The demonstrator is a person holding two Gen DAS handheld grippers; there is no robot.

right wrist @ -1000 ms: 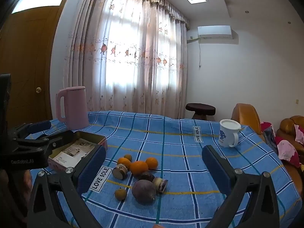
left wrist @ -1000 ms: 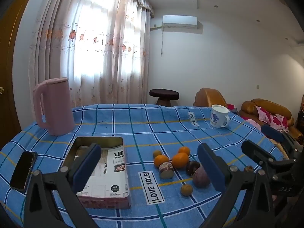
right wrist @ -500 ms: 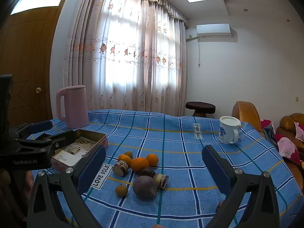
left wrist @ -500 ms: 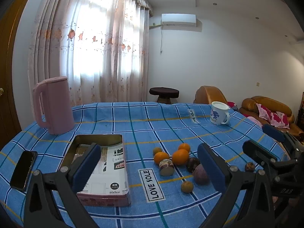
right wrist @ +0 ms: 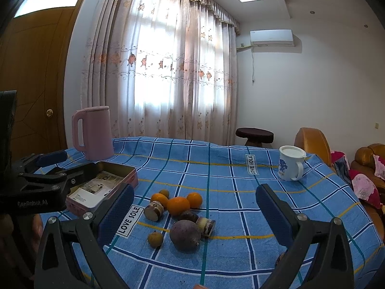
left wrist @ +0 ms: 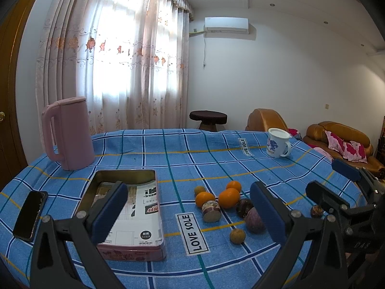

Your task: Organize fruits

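Observation:
A cluster of fruit lies on the blue checked tablecloth (left wrist: 168, 159): oranges (left wrist: 229, 197) (right wrist: 178, 206), a large purple fruit (right wrist: 185, 234) (left wrist: 254, 219), small brownish fruits (left wrist: 237, 235) (right wrist: 155, 239) and cut purple pieces (left wrist: 211, 211) (right wrist: 155, 210). An open pink tin (left wrist: 130, 216) (right wrist: 103, 185) with papers inside stands left of them. My left gripper (left wrist: 190, 212) is open and empty, held above the table's near edge. My right gripper (right wrist: 195, 216) is open and empty, short of the fruit.
A pink kettle (left wrist: 67, 132) (right wrist: 92, 132) stands at the back left. A white mug (left wrist: 278, 145) (right wrist: 291, 166) is at the back right. A black phone (left wrist: 30, 214) lies at the left edge. Sofas (left wrist: 336, 139) stand beyond the table.
Both grippers have shifted slightly; the views tilted up a little and the fruit sits a bit higher in the frames. Nothing was taken hold of.

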